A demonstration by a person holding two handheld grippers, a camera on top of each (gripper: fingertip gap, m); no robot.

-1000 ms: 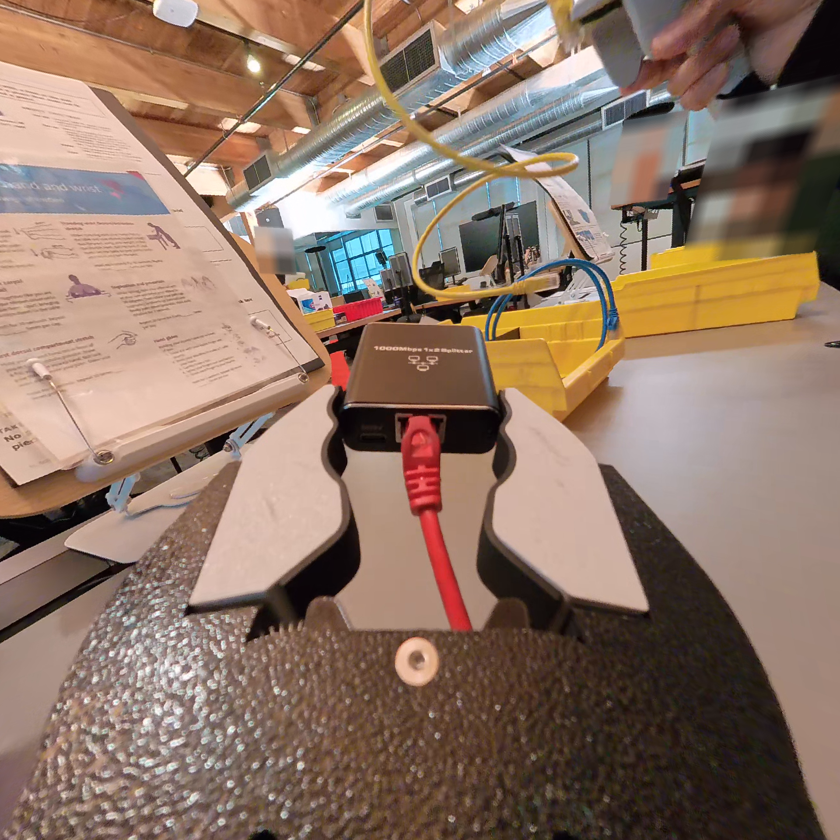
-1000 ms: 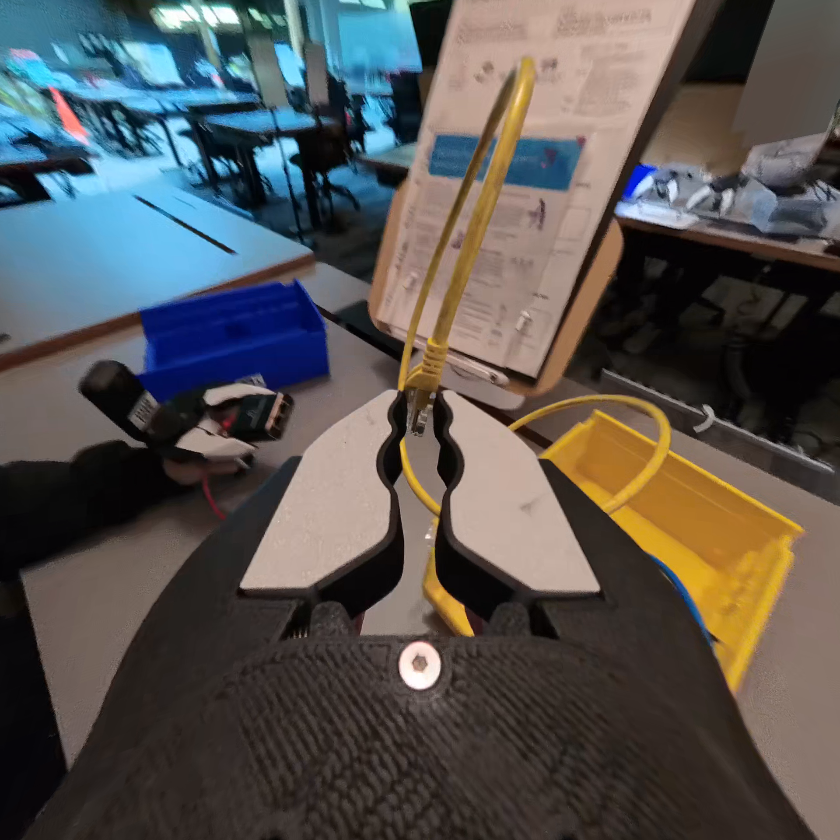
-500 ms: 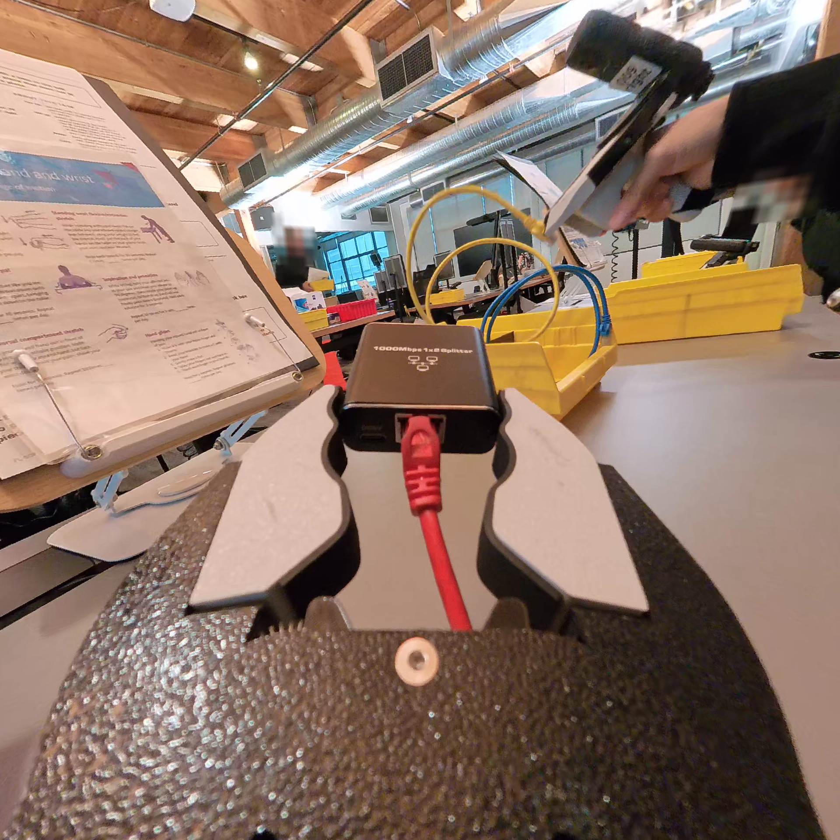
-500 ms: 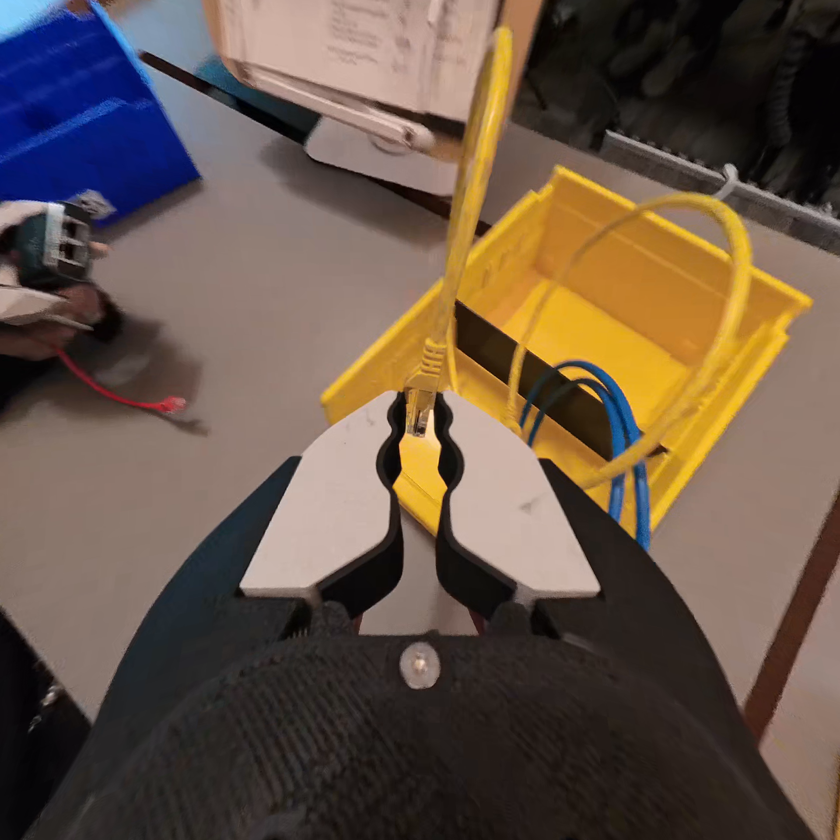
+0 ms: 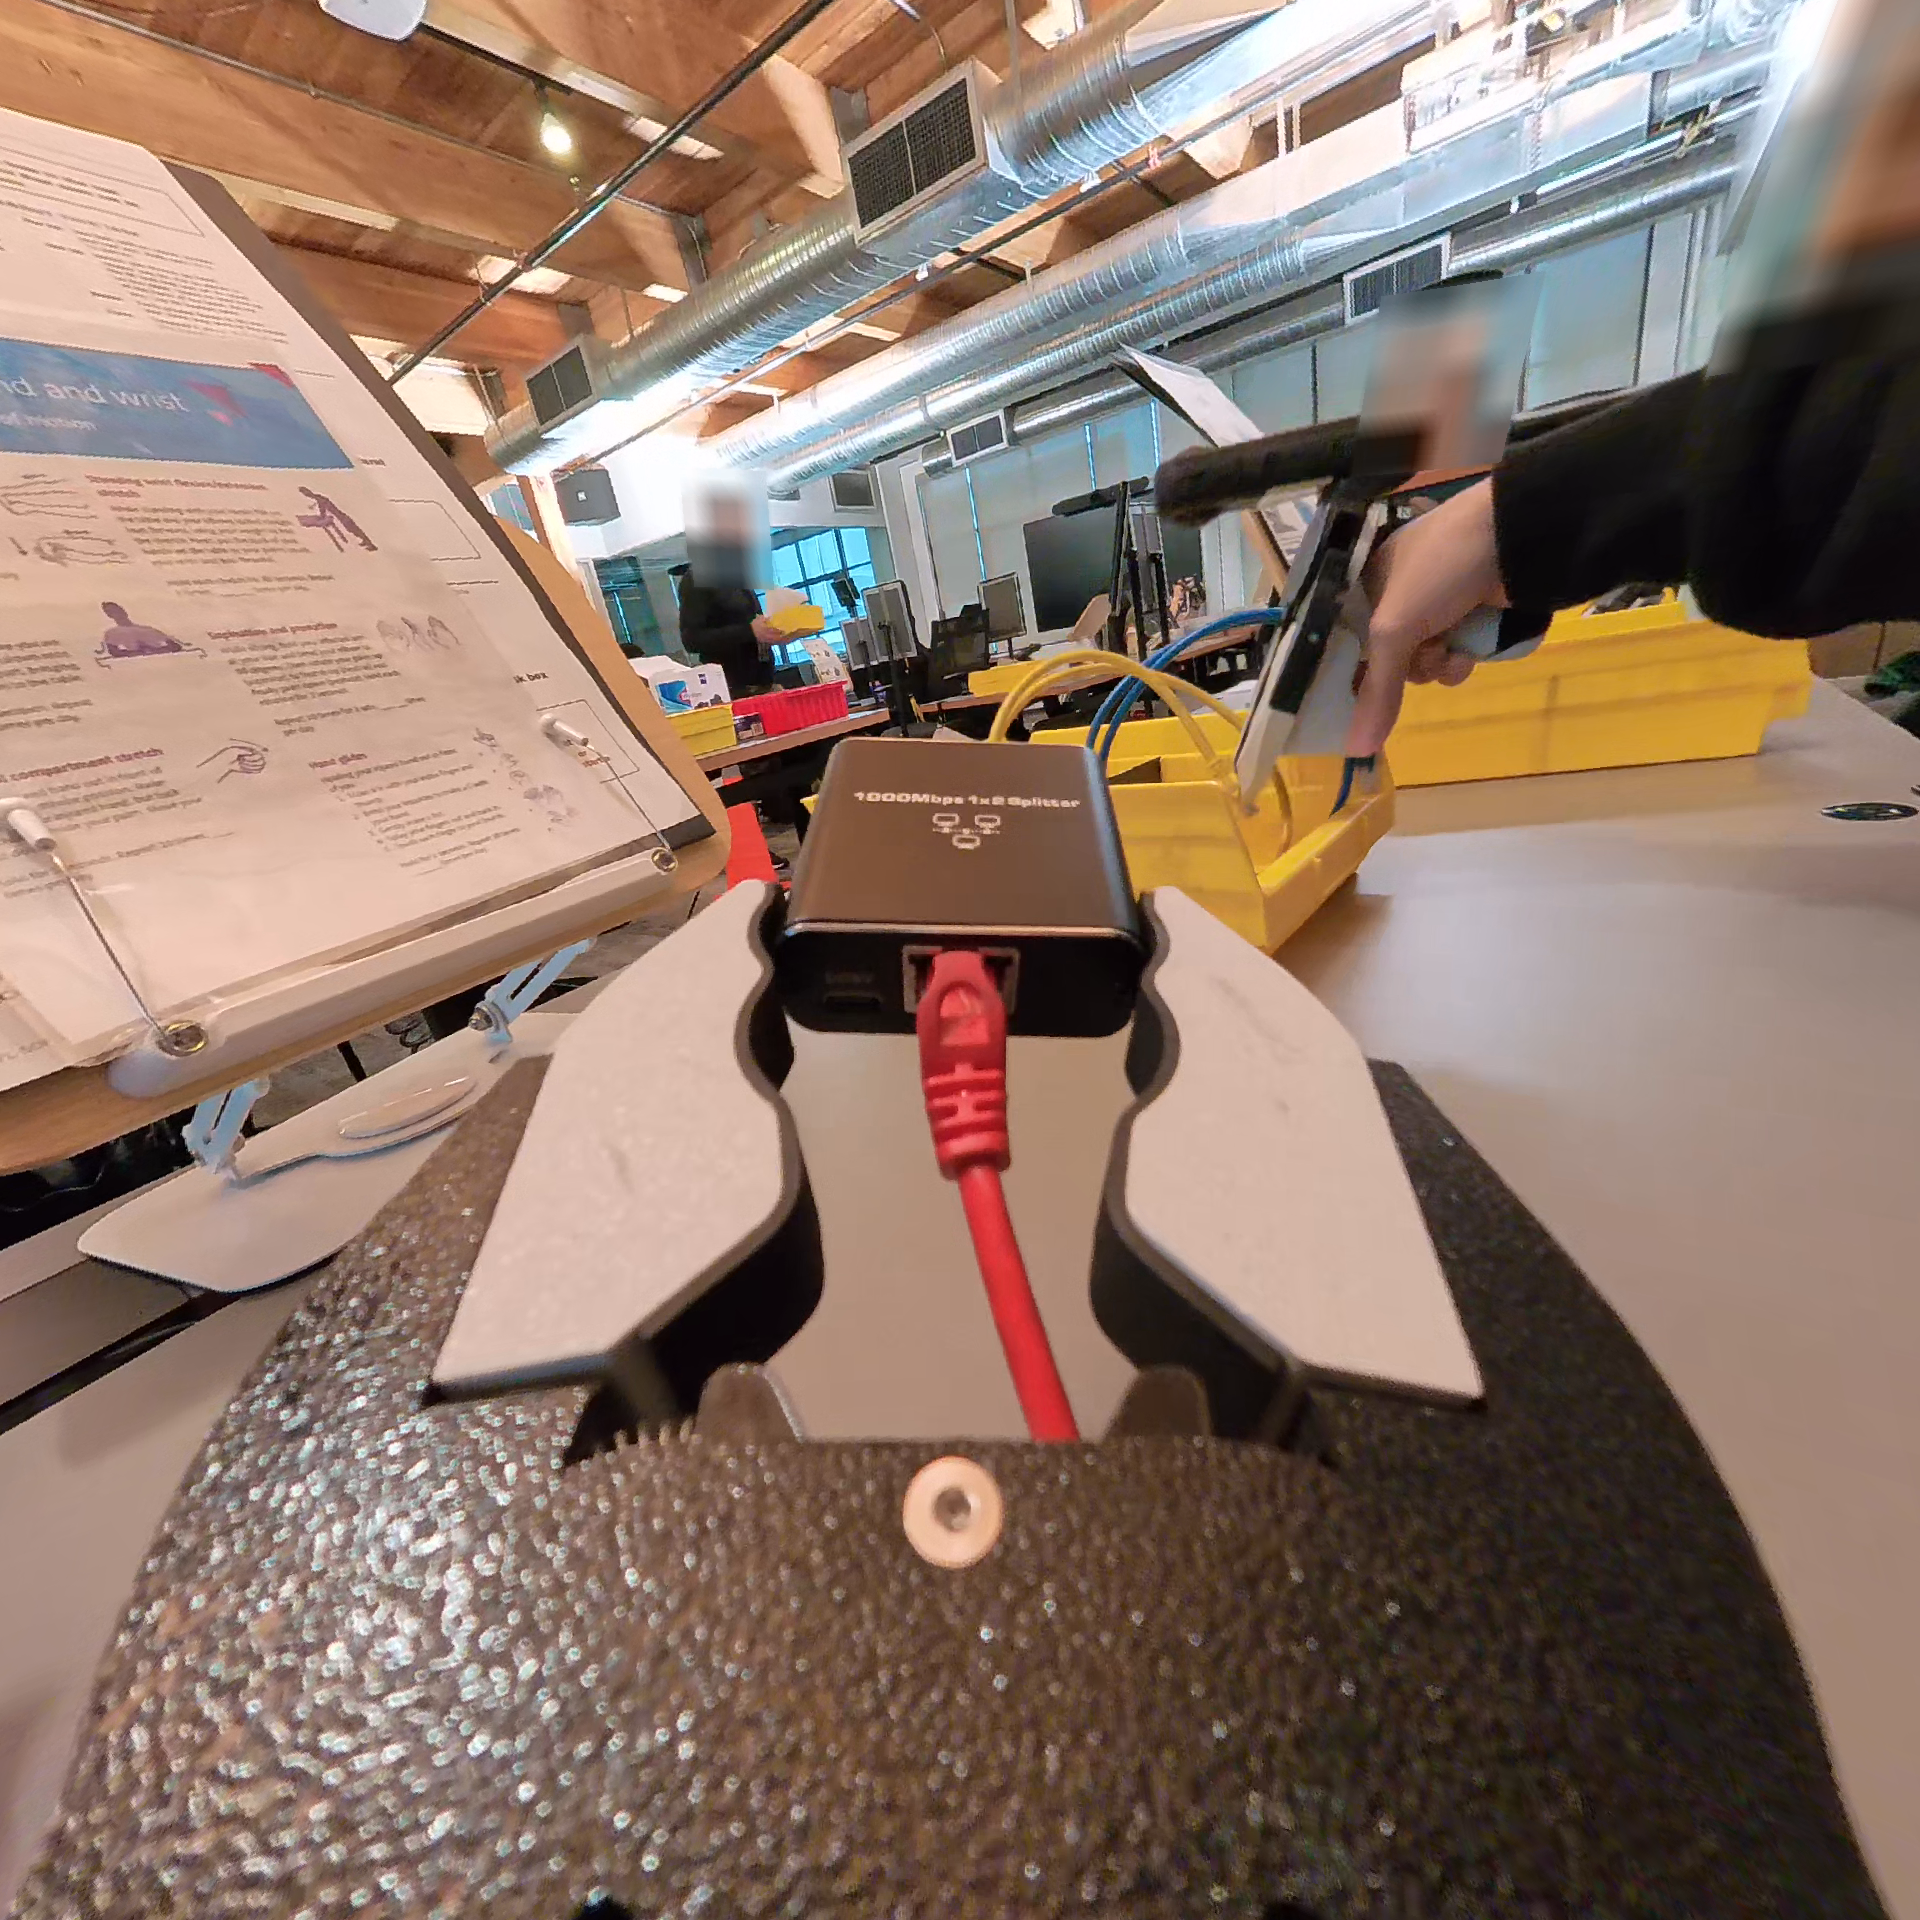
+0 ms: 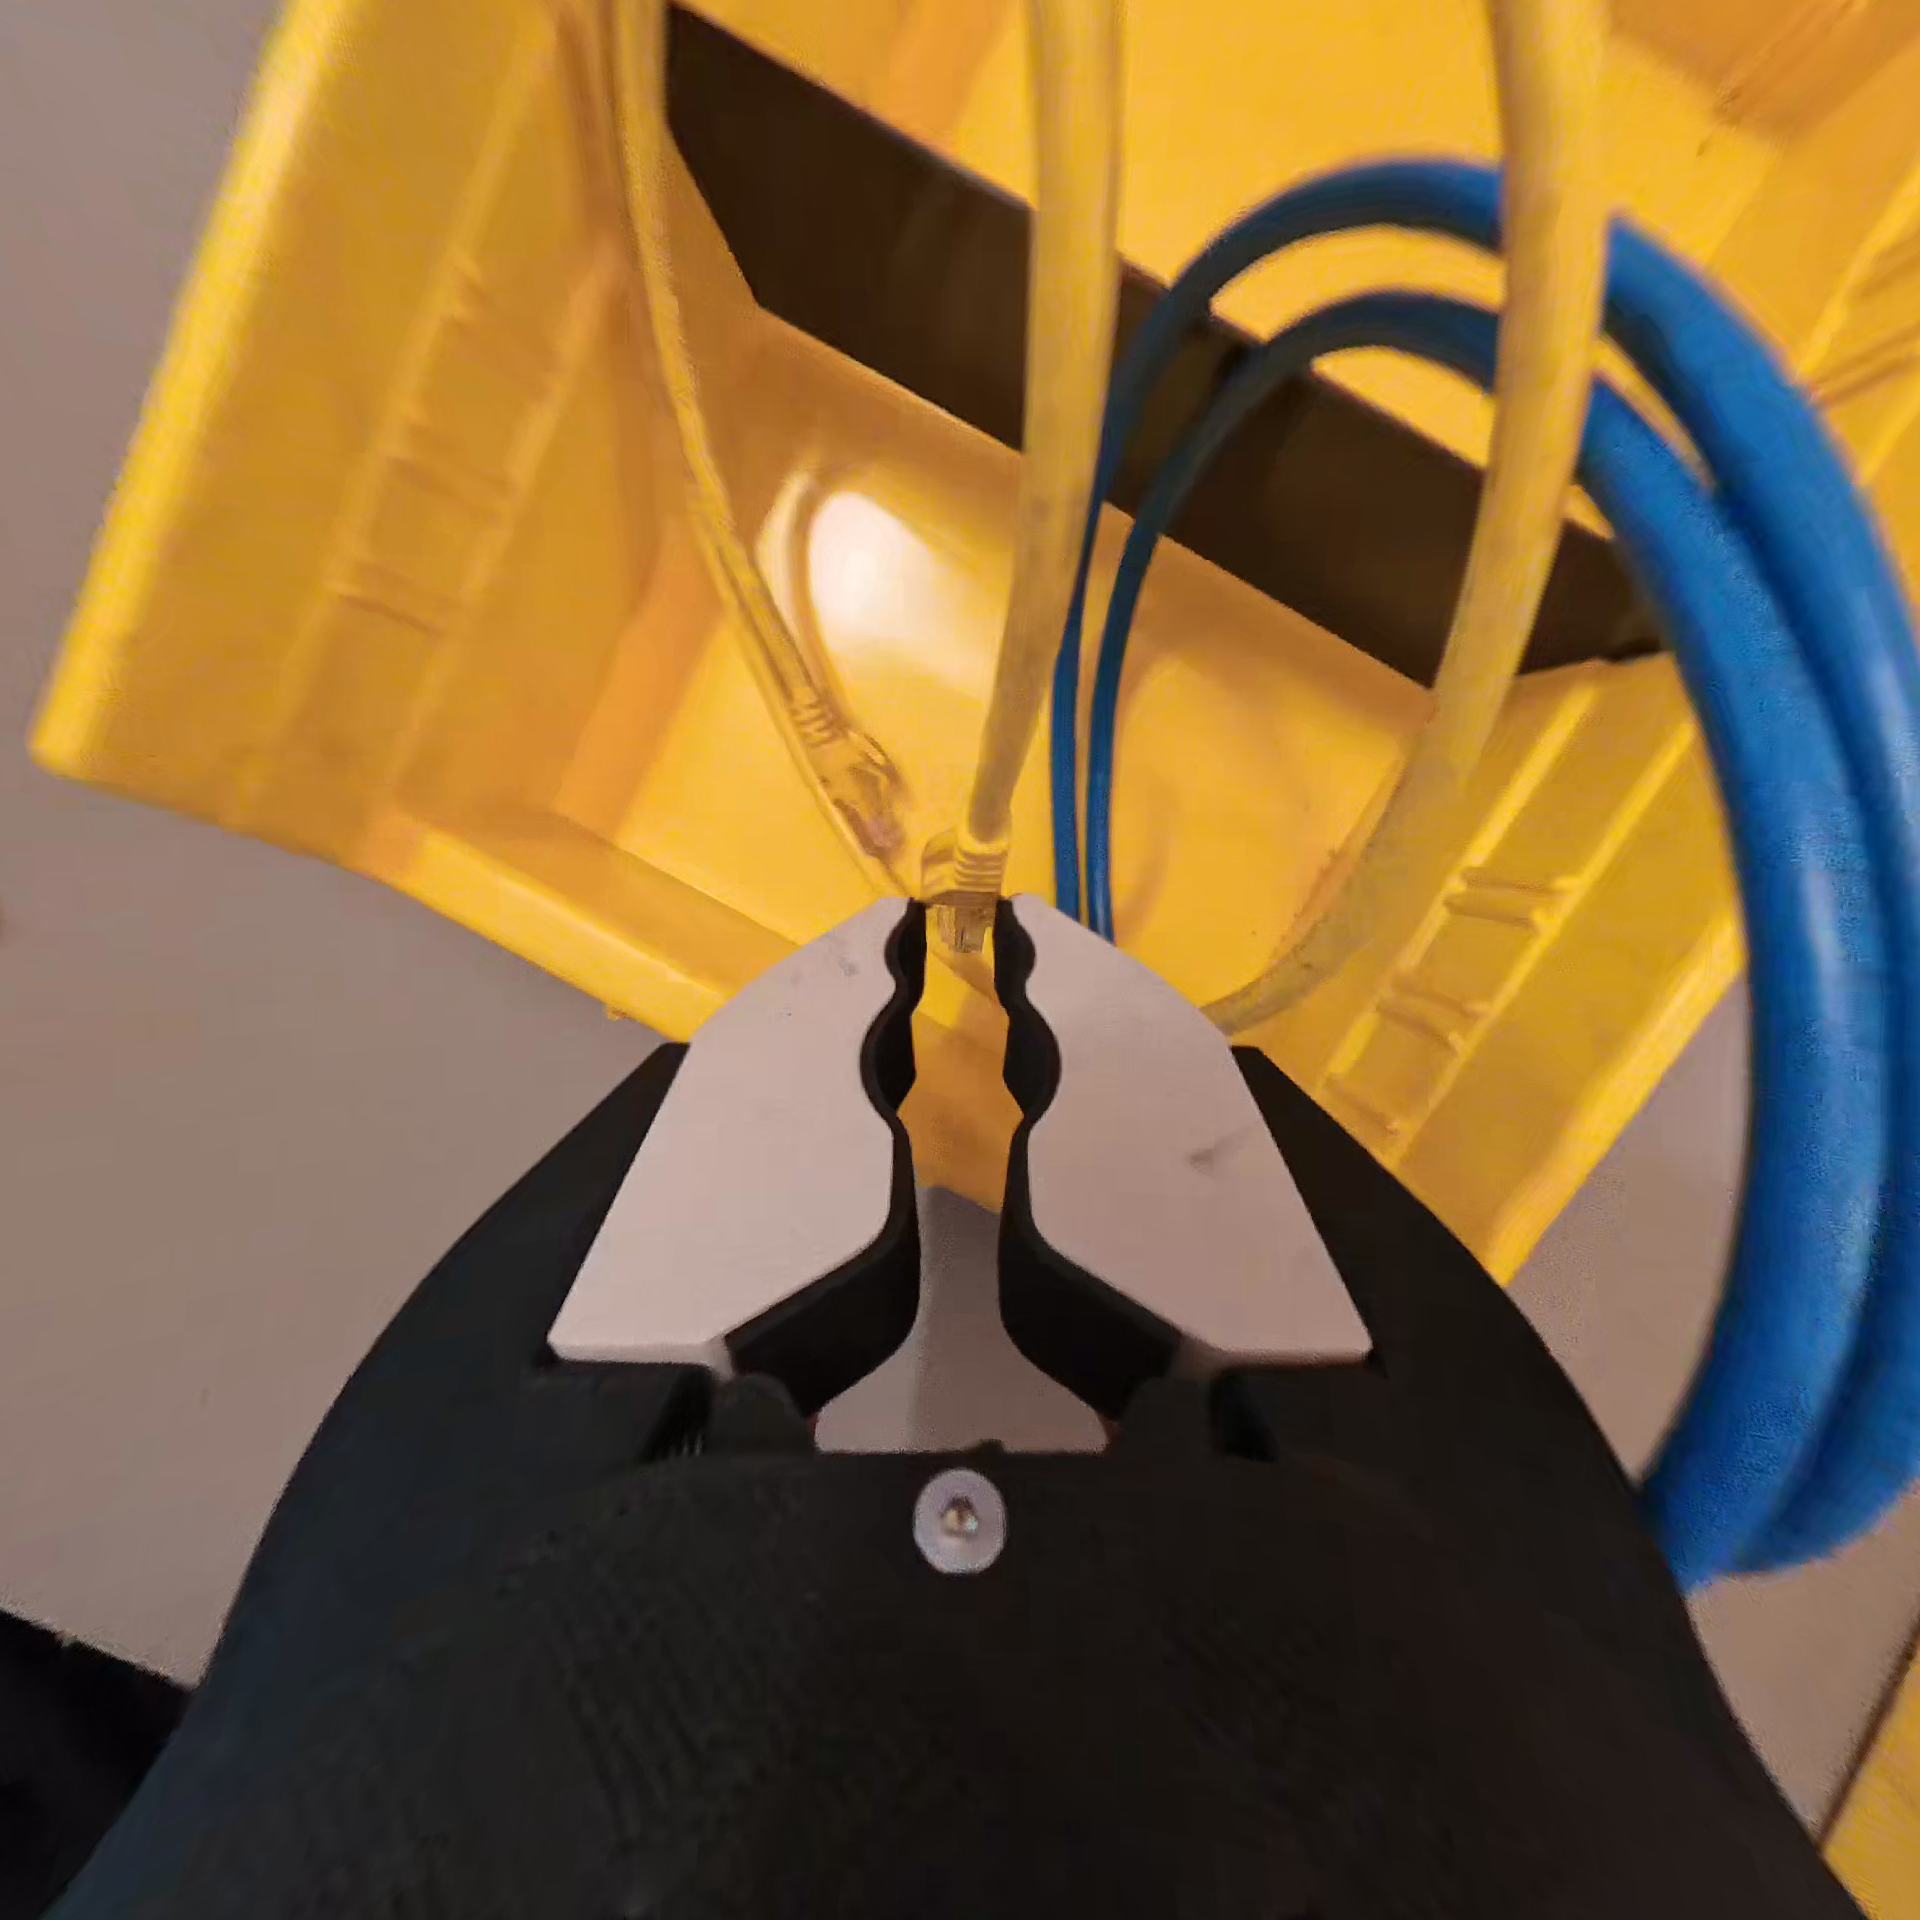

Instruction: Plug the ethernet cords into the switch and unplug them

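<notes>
My left gripper is shut on a small black switch and holds it just above the table. A red ethernet cord is plugged into the switch's near port and runs back between the fingers. My right gripper is shut on the plug of a yellow ethernet cord and holds it low inside a yellow bin. A coiled blue cord hangs in the same bin. In the left wrist view the right gripper points down into the yellow bin.
A tilted document stand with a printed sheet stands left of the switch. More yellow bins sit at the back right. A grey table stretches to the right. A person stands far back in the room.
My right gripper has come down with the yellow cord's plug, from high above the table into the yellow bin. My left gripper has kept the switch still.
</notes>
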